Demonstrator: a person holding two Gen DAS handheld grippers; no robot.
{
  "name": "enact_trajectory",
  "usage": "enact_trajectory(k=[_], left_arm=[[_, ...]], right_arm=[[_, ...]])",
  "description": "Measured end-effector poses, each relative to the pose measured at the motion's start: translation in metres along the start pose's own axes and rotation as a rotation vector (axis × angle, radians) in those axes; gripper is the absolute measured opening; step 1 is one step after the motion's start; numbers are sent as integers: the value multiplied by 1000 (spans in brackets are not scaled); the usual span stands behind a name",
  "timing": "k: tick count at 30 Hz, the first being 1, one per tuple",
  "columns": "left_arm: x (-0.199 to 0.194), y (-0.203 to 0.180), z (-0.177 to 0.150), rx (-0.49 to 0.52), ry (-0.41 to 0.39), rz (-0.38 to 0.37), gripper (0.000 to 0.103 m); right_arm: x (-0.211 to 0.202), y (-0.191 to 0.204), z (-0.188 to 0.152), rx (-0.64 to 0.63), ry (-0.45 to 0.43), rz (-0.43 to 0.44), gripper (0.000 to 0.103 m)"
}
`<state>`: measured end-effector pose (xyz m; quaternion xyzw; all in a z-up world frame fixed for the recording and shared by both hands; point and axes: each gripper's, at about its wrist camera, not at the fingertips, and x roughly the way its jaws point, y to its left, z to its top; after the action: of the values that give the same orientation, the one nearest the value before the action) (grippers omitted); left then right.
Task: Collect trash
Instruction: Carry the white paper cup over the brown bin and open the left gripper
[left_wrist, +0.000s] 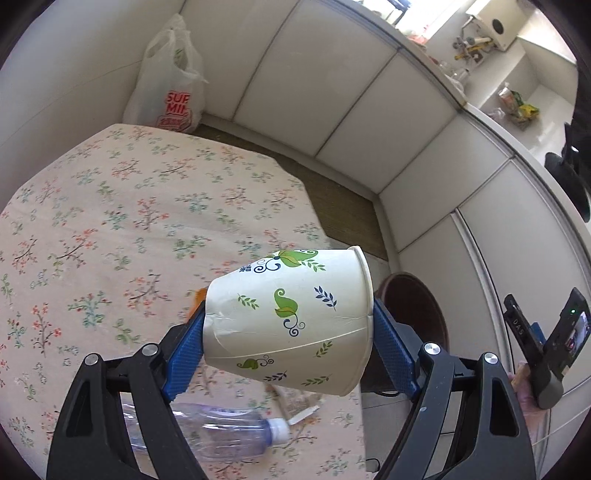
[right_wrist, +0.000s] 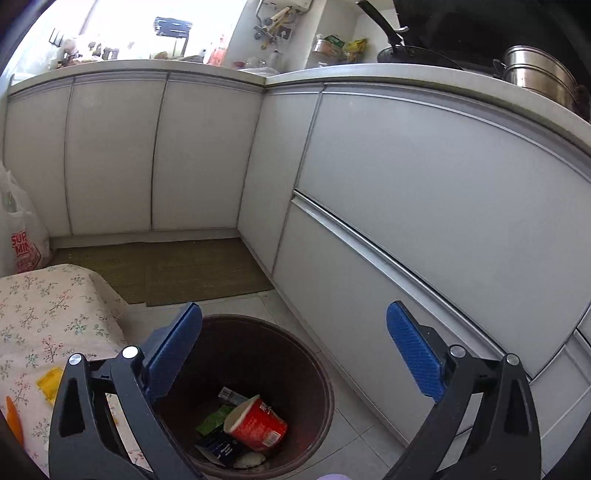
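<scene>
Midway through the clean-up, a leaf-printed paper cup (left_wrist: 291, 321) is seen clamped sideways between the blue pads of the left gripper (left_wrist: 290, 345), lifted clear of the floral-clothed table (left_wrist: 110, 221). The right gripper (right_wrist: 295, 350) is held wide open and empty above the brown waste bin (right_wrist: 317, 354), where a red cup (right_wrist: 258, 424) and cartons are already gathered. A carry across to the bin and a release over its mouth are judged to be called for next. A plastic bottle (left_wrist: 221, 432) and wrapper scraps (left_wrist: 299, 406) are left on the table; the right gripper itself may need to be cleared from the bin's opening.
</scene>
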<state>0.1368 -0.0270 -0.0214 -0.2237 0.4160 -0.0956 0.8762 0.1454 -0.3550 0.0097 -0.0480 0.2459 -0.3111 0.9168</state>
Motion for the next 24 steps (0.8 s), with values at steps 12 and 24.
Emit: enact_trajectory(k=[12, 24], left_arm=[[57, -169, 3, 245, -11, -104, 81], [111, -274, -20, 440, 32, -141, 81]], right_arm=[[32, -96, -25, 183, 162, -58, 96], [60, -155, -43, 361, 253, -90, 96]])
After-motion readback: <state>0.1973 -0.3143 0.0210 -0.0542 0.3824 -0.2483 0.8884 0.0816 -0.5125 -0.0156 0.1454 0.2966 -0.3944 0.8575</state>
